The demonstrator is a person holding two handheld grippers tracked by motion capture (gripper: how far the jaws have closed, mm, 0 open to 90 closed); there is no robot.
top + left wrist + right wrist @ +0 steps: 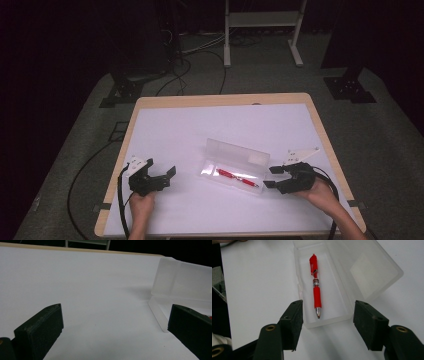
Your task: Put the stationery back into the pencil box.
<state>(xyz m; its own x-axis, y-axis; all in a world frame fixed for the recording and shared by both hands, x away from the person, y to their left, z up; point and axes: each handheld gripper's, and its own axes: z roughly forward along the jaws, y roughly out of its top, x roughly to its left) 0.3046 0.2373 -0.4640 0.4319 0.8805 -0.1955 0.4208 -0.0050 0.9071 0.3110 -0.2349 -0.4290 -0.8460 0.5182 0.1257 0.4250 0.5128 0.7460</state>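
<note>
A clear plastic pencil case (235,167) lies open in the middle of the white table, lid tilted back. A red pen (237,177) lies in its tray, tip toward my right gripper. My right gripper (270,177) stands open just off the case's right end, and in the right gripper view the case (332,316) and pen (316,287) sit just beyond its jaws. My left gripper (169,178) is open on the table left of the case, nothing between its jaws. In the left gripper view the case (175,287) stands ahead at the right.
The white table top (200,130) has a wooden rim. Cables trail from both grippers off the near edge. On the dark floor beyond the far edge stand a white frame (262,30) and black stands (125,85).
</note>
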